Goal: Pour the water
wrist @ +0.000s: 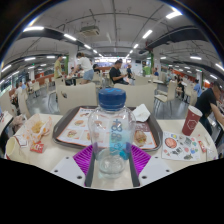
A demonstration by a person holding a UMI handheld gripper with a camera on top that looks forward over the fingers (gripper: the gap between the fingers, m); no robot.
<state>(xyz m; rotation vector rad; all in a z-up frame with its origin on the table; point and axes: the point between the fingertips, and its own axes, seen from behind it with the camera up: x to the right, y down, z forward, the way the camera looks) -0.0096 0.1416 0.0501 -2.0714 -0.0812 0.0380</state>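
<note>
Right now my fingers [111, 160] squeeze a clear bottle [111, 130] with a blue cap [112, 98], pink pads [84, 157] pressing both sides. It stands upright above the worktop [60, 155]. Beyond it lies a tray [72, 126]; a red cup [192, 121] stands off to the side.

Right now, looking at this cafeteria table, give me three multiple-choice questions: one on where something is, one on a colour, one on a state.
1. Where is the water bottle?
A. between the hand-held gripper fingers
B. far beyond the trays
C. on the floor

2. What colour is the bottle's cap?
A. red
B. blue
C. yellow

3. Is the bottle capped?
A. cap on
B. cap off
C. cap lying on the tray

Answers: 1 A, the purple pads flank its base. 2 B, the lid is plainly blue. 3 A, the cap sits on the neck, so pouring has not begun.
</note>
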